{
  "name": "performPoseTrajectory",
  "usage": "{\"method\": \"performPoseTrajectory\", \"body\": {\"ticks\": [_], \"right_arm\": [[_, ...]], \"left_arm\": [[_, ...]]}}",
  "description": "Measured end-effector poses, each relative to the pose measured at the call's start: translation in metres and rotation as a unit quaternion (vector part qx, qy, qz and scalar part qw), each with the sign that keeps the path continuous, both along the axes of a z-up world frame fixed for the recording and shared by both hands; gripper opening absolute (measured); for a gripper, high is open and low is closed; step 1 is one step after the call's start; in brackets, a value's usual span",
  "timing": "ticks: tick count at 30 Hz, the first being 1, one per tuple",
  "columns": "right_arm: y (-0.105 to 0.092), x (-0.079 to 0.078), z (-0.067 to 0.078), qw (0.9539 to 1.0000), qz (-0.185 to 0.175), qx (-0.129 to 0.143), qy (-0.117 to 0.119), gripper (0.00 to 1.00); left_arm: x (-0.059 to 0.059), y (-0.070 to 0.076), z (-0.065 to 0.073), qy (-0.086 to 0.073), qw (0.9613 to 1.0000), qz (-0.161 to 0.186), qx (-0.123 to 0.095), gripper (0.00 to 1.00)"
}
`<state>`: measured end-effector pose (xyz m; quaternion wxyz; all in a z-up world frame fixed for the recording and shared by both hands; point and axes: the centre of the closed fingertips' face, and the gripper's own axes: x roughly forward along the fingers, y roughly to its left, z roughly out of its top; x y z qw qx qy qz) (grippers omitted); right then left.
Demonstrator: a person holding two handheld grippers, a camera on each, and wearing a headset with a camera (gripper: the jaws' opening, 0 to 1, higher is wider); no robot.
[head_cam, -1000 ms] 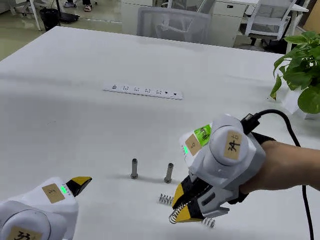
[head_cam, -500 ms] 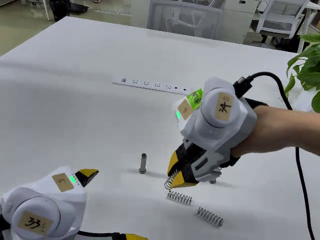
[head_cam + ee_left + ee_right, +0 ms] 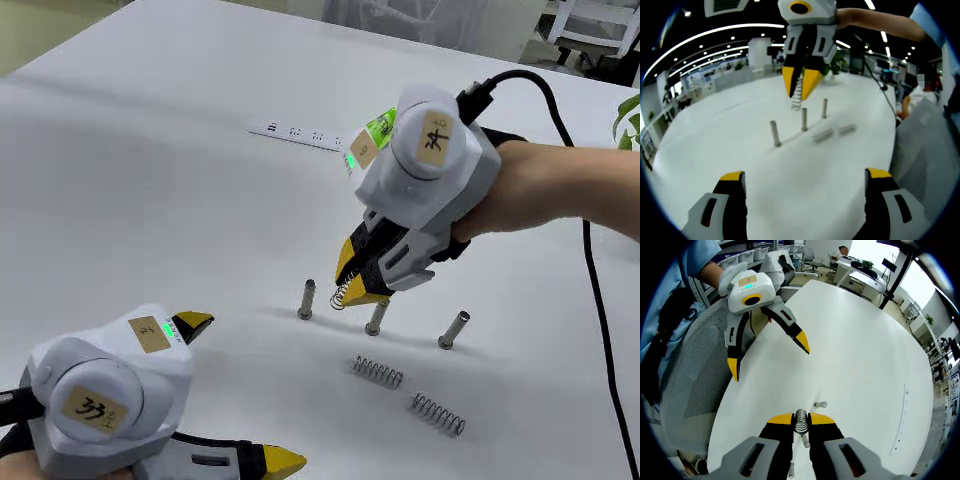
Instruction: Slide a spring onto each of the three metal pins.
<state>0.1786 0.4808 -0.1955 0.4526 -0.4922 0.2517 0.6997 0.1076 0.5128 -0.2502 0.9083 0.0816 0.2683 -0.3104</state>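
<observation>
Three short metal pins stand upright on the white table: left pin (image 3: 307,299), middle pin (image 3: 376,317), right pin (image 3: 453,329); all are bare. My right gripper (image 3: 352,285) is shut on a spring (image 3: 340,293) and hovers tip-down just above and between the left and middle pins. In the right gripper view the spring (image 3: 800,421) sits pinched between the yellow jaws, a pin (image 3: 820,404) just beyond. Two more springs (image 3: 377,372) (image 3: 437,414) lie flat in front of the pins. My left gripper (image 3: 237,392) stands open at the near left, holding nothing.
A white power strip (image 3: 298,133) lies farther back on the table. The right gripper's black cable (image 3: 600,330) trails along the table's right side. In the left gripper view the pins (image 3: 803,120) and loose springs (image 3: 823,135) lie ahead on bare tabletop.
My right gripper has lifted the spring off the table near the loose springs and carried it up over the pins. The left gripper stays open at the near left.
</observation>
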Motion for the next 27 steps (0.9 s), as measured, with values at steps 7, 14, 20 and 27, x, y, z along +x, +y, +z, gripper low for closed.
{"method": "performPoseTrajectory", "body": {"ticks": [7,14,20,27], "right_arm": [[0.01,0.019,-0.003,0.9998,0.012,-0.007,-0.015,0.12],[0.019,0.028,-0.006,0.9993,0.025,-0.02,-0.019,0.12],[0.024,0.029,-0.01,0.9987,0.038,-0.032,-0.015,0.12],[0.027,0.032,-0.017,0.9974,0.051,-0.049,-0.014,0.12]], "left_arm": [[0.004,0.002,-0.002,0.003,1.0,0.002,-0.005,1.0],[0.007,0.002,-0.003,0.005,0.9999,0.001,-0.01,1.0],[0.006,0.003,-0.005,0.008,0.9999,0.002,-0.012,1.0],[0.007,0.006,-0.007,0.009,0.9999,0.006,-0.014,1.0]]}}
